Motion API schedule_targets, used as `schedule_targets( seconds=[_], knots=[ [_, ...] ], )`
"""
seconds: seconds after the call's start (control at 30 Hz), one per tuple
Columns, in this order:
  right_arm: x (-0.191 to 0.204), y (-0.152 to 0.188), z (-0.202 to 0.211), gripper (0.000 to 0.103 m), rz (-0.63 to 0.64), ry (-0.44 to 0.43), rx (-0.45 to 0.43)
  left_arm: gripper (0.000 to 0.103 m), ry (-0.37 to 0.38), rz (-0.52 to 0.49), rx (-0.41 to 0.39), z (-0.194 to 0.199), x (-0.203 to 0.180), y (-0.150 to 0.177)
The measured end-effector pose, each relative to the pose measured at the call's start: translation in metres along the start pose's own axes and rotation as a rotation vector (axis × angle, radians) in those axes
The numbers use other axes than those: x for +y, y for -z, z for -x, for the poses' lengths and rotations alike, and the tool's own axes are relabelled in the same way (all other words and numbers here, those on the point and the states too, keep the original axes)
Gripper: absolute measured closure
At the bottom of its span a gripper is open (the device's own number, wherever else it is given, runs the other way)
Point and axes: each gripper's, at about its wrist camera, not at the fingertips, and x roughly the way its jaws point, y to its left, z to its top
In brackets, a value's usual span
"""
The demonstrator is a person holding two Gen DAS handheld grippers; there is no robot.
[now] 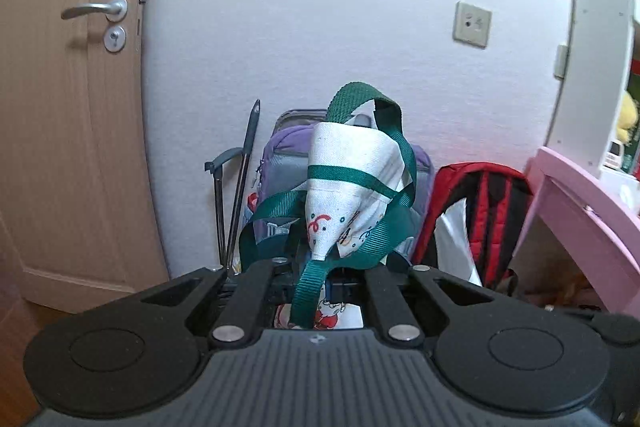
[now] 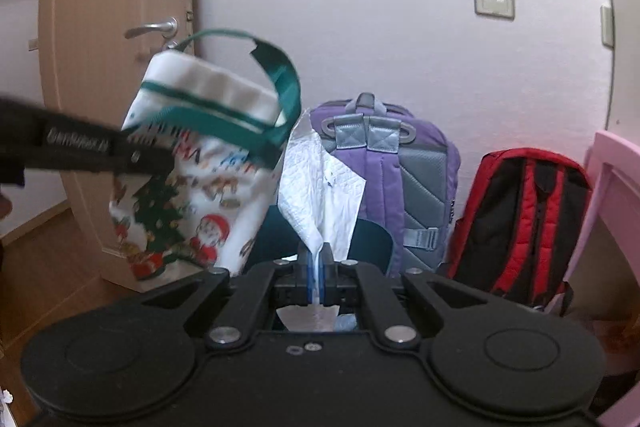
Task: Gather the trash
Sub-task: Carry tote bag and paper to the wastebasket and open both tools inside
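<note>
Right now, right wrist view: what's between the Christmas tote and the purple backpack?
The white tissue, pinched upright in the right gripper. It stands between the tote bag and the purple backpack, overlapping the backpack's left edge in that view.

Wooden floor along a white wall, two backpacks standing on it

The brown wooden floor (image 2: 48, 247) shows at the left, below a closed door. Farther right a purple and grey backpack (image 2: 404, 163) stands upright against the wall, with a red and black backpack (image 2: 528, 219) just beside it on the right, near a pink piece of furniture (image 1: 580, 211).
</note>
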Motion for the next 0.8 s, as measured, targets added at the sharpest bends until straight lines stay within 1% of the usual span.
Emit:
schedule_targets(
  seconds=[0.13, 0.4, 0.47, 0.6, 0.7, 0.8],
  knots=[
    [-0.002, 0.001, -0.034, 0.1, -0.006, 0.0, 0.046, 0.097, -0.021, -0.026, 0.05, -0.041, 0.002, 0.002],
    [-0.007, 0.021, -0.101, 0.1, -0.023, -0.012, 0.17, 0.097, -0.045, -0.087, 0.203, -0.122, 0.014, 0.033],
    [-0.006, 0.026, -0.113, 0.099, -0.015, -0.013, 0.195, 0.097, -0.047, -0.101, 0.238, -0.136, 0.014, 0.042],
    [-0.006, 0.034, -0.13, 0.097, -0.013, -0.013, 0.232, 0.097, -0.048, -0.099, 0.308, -0.161, 0.015, 0.058],
    [-0.008, 0.038, -0.139, 0.092, -0.014, -0.006, 0.257, 0.097, -0.041, -0.101, 0.36, -0.176, 0.015, 0.067],
    [-0.007, 0.042, -0.142, 0.087, 0.002, 0.002, 0.266, 0.096, -0.042, -0.097, 0.39, -0.184, 0.015, 0.074]
  ],
)
